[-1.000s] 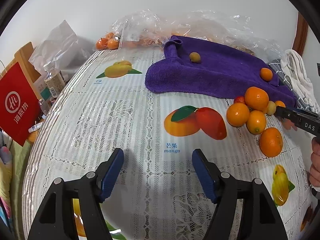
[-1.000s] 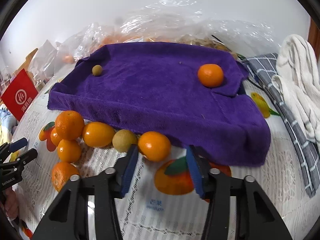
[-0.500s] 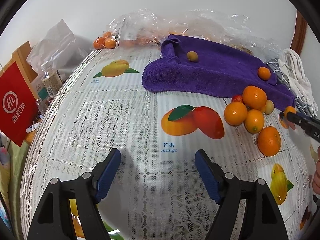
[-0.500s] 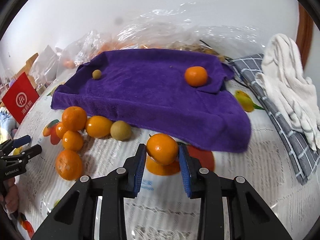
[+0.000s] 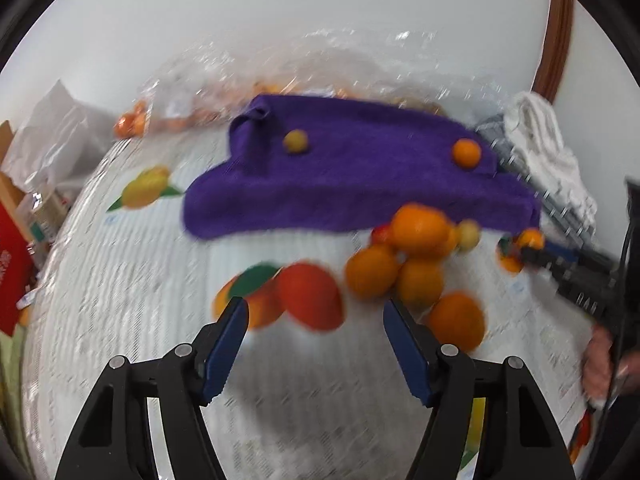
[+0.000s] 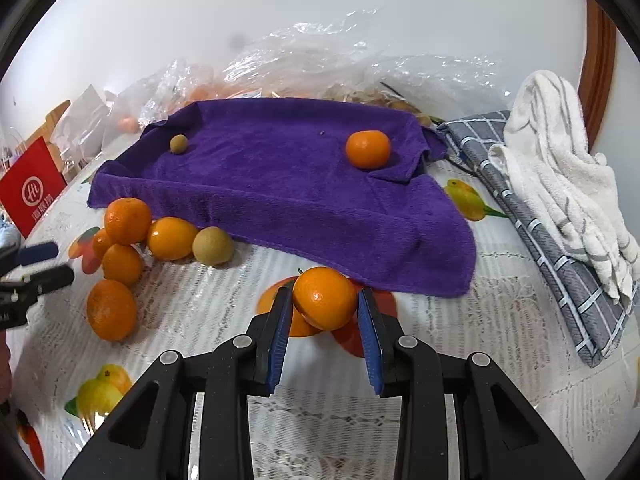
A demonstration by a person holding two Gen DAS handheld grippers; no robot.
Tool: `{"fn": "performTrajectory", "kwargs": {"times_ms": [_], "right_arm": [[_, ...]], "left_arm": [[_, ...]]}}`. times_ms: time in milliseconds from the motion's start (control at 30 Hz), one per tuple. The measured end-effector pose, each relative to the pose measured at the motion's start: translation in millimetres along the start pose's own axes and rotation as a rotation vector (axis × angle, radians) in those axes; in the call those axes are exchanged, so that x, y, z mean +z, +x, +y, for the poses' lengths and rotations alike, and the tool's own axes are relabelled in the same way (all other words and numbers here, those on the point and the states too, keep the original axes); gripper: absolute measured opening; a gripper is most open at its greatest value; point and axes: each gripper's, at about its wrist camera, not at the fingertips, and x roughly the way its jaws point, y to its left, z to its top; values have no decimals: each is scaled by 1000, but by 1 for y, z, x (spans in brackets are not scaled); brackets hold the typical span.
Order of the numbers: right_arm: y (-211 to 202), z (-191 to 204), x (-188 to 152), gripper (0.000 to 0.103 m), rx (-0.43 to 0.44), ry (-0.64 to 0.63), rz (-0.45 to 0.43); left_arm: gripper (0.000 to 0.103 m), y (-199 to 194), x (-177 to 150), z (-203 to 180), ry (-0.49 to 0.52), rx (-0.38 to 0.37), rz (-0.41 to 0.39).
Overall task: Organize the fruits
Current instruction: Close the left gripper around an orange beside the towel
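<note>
Lifting the orange (image 6: pixel 324 298) higher, right tongs (image 6: pixel 325 328) (still clamped) — left view blurred.

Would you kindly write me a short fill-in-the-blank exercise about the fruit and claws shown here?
1. The right claw is shut on an ____.
2. The purple towel has ____ fruits lying on it.
3. The left claw is ____, holding nothing.
4. The grey checked cloth lies under a ____ towel.

Missing words: orange; two; open; white
</note>
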Motion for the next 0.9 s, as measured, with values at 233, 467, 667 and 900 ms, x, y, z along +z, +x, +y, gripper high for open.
{"fn": "performTrajectory", "kwargs": {"times_ms": [233,467,667,900], "right_arm": [[3,-8,-1,33,33,39,9],[4,-8,-2,33,39,47,10],[4,-8,-2,33,38,45,13],[5,-7,-2,33,28,36,16]], "left_arm": [[50,23,10,-8,7,-76,21],[29,25,6,-3,-50,-201,-2],[29,22,6,13,-120,-187,-3],[29,19,9,21,-149,-102,-27]]}}
